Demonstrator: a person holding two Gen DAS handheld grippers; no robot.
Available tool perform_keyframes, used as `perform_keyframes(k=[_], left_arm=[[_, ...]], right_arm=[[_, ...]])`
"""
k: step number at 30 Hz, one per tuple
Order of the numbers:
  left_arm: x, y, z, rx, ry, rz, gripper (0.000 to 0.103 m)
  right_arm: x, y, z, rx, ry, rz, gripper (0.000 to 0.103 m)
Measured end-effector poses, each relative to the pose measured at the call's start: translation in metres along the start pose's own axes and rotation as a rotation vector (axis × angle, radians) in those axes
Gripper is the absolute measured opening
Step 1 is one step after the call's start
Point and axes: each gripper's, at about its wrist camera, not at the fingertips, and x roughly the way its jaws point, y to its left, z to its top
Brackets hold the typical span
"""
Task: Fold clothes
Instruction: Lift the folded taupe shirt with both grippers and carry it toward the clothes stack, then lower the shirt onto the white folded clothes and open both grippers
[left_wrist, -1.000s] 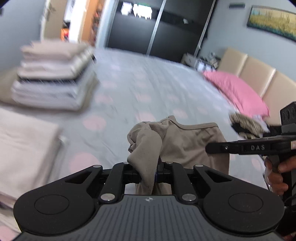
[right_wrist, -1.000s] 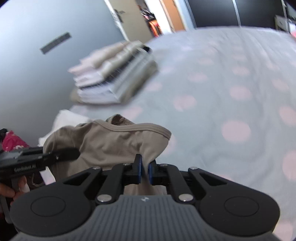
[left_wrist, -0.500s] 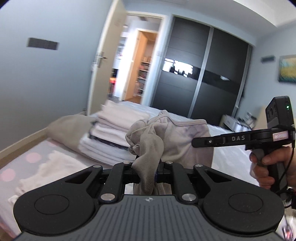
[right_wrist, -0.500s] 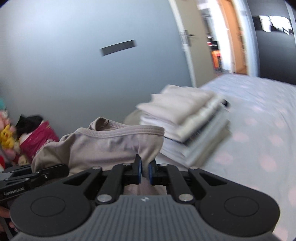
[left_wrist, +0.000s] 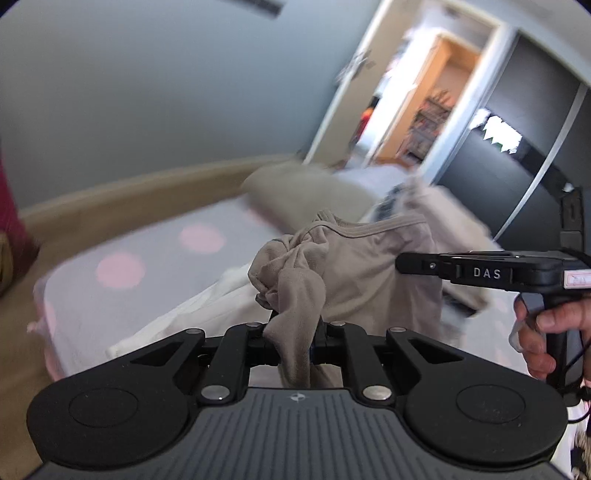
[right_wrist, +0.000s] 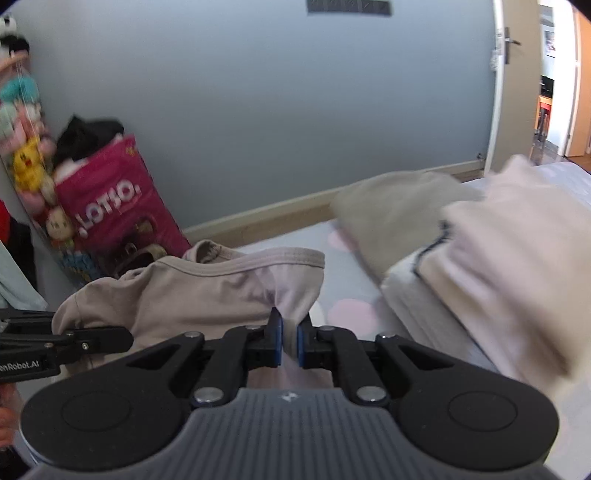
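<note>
Your left hand-held gripper (left_wrist: 295, 334) is clamped on a bunched wad of the taupe stretch-knit garment (left_wrist: 369, 273). Your right hand-held gripper (right_wrist: 290, 341) has its blue pads (right_wrist: 277, 341) pinched narrow on a thin fold just below the garment's stitched band. The garment hangs in the air between the two, over the near edge of the bed (right_wrist: 347, 266) with its grey, pink-dotted sheet. It is crumpled and not laid flat, with no clean fold line visible.

Done, as far as visible: a stack of folded pale clothes (right_wrist: 491, 251) sits at the bed's edge, right of the garment. A white cloth (left_wrist: 207, 306) lies flat under the held piece; folded or not, can't tell.

Left: this garment still needs spreading, folding and stacking. Background is motion-blurred, so I can't see whether other loose clothes remain.
</note>
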Motion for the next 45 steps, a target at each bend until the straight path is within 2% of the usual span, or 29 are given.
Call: perform_keyframes(k=[4,9,11,14,15,16,17,20,21,23,25,26,28,32,34,36,41,45], left_arm=[[0.037,0.026,-0.001,-0.039,0.094,0.03,0.01],[0.057,0.032,0.001,-0.03,0.131,0.063,0.011],[0.059,0.031,-0.001,-0.011,0.147,0.097,0.016],[0.051,0.029,-0.011,0.032,0.142,0.161,0.025],[0.047,0.027,-0.011,0.045,0.133,0.181,0.027],[0.041,0.026,-0.012,0.056,0.125,0.198,0.03],[0.035,0.026,-0.012,0.065,0.116,0.218,0.036],[0.022,0.02,-0.009,0.059,0.088,0.282,0.043],[0.016,0.017,-0.008,0.055,0.081,0.281,0.043],[0.007,0.01,-0.008,0.055,0.07,0.23,0.042],[0.003,-0.002,-0.011,0.061,0.092,0.13,0.038],[0.002,-0.009,-0.012,0.065,0.105,0.085,0.033],[0.007,-0.026,-0.02,0.094,0.14,0.035,0.029],[0.019,-0.051,-0.044,0.236,0.23,0.063,0.016],[0.025,-0.062,-0.055,0.302,0.272,0.078,0.015],[0.031,-0.058,-0.059,0.327,0.297,0.103,0.013],[0.048,-0.051,-0.066,0.363,0.344,0.132,0.013],[0.055,-0.05,-0.067,0.372,0.345,0.144,0.013]], right_arm=[[0.058,-0.001,0.003,-0.015,0.085,-0.008,0.009],[0.094,-0.012,-0.004,0.028,0.121,0.009,0.009],[0.105,-0.017,-0.004,0.044,0.129,0.011,0.014],[0.093,-0.021,-0.004,0.047,0.1,-0.02,0.022],[0.086,-0.022,-0.004,0.046,0.085,-0.031,0.032],[0.079,-0.023,-0.003,0.046,0.07,-0.042,0.035],[0.072,-0.024,-0.003,0.045,0.055,-0.053,0.034],[0.05,-0.022,-0.016,0.023,0.052,-0.043,0.034],[0.043,-0.021,-0.02,0.015,0.051,-0.038,0.034],[0.028,-0.019,-0.029,0.0,0.05,-0.03,0.032],[0.014,-0.018,-0.037,-0.016,0.05,-0.022,0.03],[0.006,-0.017,-0.042,-0.023,0.049,-0.018,0.023],[-0.008,-0.015,-0.05,-0.039,0.049,-0.01,0.021],[-0.003,-0.017,-0.074,-0.032,0.083,-0.031,0.02],[0.002,-0.023,-0.082,-0.011,0.097,-0.041,0.018],[0.012,-0.033,-0.086,0.019,0.106,-0.044,0.009],[0.041,-0.05,-0.089,0.09,0.132,-0.013,0.0],[0.057,-0.056,-0.09,0.122,0.135,-0.008,0.0]])
